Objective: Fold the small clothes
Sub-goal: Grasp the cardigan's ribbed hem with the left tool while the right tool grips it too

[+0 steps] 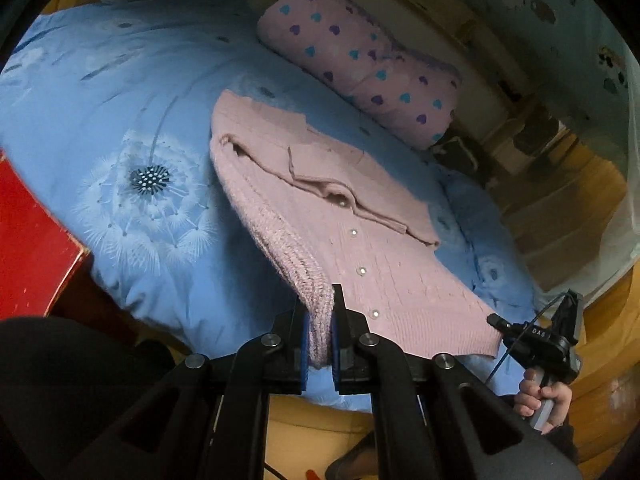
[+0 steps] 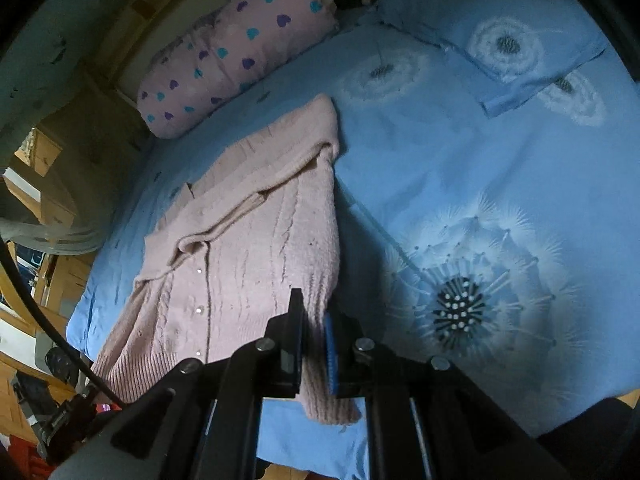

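A small pink knitted cardigan (image 1: 344, 216) with pearl buttons lies on a blue dandelion-print bedcover (image 1: 120, 92), sleeves folded across its front. My left gripper (image 1: 320, 320) is shut on the cardigan's ribbed hem corner. In the left wrist view the right gripper (image 1: 532, 340) shows at the right, held by a hand near the hem's other corner. In the right wrist view the cardigan (image 2: 248, 240) lies left of centre, and my right gripper (image 2: 314, 328) is shut on its hem edge, lifting the knit between the pads.
A pink pillow (image 1: 360, 60) with blue and purple hearts lies at the far edge of the bed; it also shows in the right wrist view (image 2: 232, 56). A blue pillow (image 2: 500, 32) lies far right. A red object (image 1: 32, 240) stands left of the bed. Wooden floor surrounds the bed.
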`<state>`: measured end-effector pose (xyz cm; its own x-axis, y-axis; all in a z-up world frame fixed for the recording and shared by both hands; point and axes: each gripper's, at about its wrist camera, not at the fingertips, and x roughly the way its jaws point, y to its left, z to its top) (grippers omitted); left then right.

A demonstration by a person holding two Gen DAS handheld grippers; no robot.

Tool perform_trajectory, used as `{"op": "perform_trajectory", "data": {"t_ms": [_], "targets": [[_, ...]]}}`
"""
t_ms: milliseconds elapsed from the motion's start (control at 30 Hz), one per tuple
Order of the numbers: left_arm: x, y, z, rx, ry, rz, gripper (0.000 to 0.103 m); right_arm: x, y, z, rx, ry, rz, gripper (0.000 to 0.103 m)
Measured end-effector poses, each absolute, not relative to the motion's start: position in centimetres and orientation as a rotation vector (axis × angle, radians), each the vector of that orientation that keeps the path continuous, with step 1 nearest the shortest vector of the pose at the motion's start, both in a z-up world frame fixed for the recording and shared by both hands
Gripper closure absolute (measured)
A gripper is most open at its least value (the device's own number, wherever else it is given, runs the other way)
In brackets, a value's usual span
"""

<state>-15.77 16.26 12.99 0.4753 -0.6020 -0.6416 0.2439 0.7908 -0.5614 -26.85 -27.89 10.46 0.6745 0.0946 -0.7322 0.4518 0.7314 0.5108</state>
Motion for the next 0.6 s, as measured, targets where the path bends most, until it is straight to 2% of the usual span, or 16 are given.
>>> {"op": "perform_trajectory", "data": {"t_ms": [233, 600], "targets": [[-17.7, 18.6, 13.4, -0.474, 0.908, -0.569, 0.103, -30.2, -28.8, 11.9, 0.737, 0.776, -0.223, 0.094], [-20.9, 17.6, 15.5, -0.396, 0.844, -0.631, 0.103, -34.2, -27.9, 13.1, 0.669, 0.739, -0.209, 0.094]]}}
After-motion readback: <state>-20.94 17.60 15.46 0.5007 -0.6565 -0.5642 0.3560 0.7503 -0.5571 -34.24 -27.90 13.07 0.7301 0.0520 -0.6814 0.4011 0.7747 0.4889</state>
